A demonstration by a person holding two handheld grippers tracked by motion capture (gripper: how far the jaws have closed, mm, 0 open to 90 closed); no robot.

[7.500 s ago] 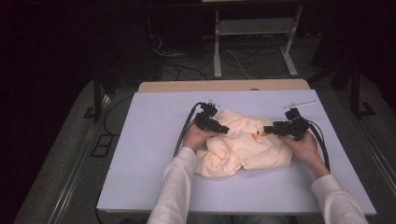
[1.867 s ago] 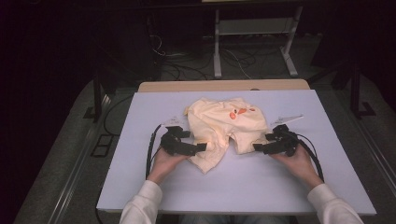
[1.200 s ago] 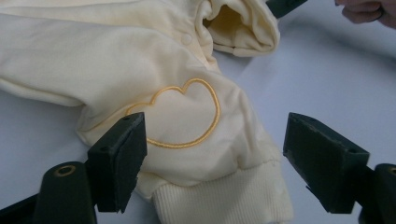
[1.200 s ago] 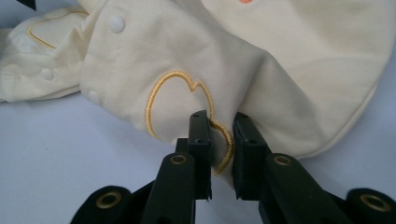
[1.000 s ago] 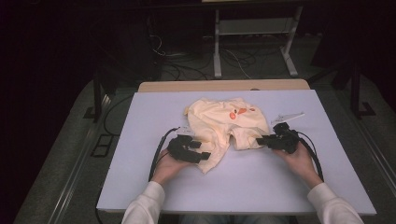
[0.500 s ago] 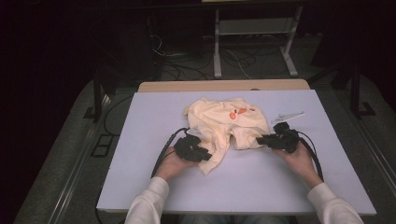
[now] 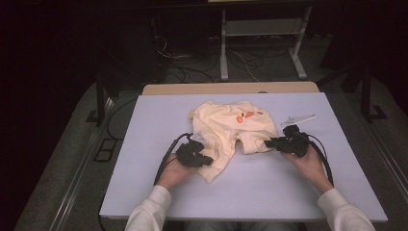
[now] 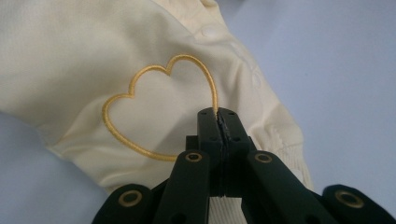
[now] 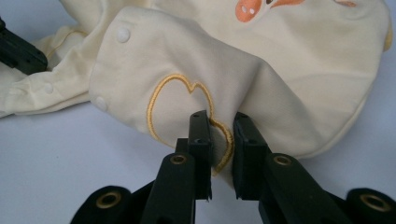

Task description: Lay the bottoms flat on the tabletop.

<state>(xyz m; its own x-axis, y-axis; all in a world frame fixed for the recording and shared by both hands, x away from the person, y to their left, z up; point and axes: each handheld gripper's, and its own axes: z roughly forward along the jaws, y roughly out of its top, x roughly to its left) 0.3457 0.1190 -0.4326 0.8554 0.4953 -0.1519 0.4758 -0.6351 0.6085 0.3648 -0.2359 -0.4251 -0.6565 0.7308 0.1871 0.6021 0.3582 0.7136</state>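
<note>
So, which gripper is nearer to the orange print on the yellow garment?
Right. The right gripper grips the leg just below and right of the orange print; the left gripper grips the other leg, lower and farther away on the garment.

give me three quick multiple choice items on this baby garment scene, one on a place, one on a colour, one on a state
1. Where does the left gripper bite the pale yellow baby garment?
A. at the neck opening
B. on a leg by the embroidered heart
C. on the orange print

2. What colour is the stitched heart outline?
A. golden yellow
B. blue
C. black

3. How does the right gripper stand?
A. wide open above the table
B. lying let go on the table
C. closed on a fold of the garment

Answers:
1. B, the left gripper view shows the jaws pinched on cloth at the heart's edge, near the ribbed cuff.
2. A, both gripper views show gold thread on the pale cloth.
3. C, the right gripper view shows cloth squeezed between the two jaws, right on the second heart.
</note>
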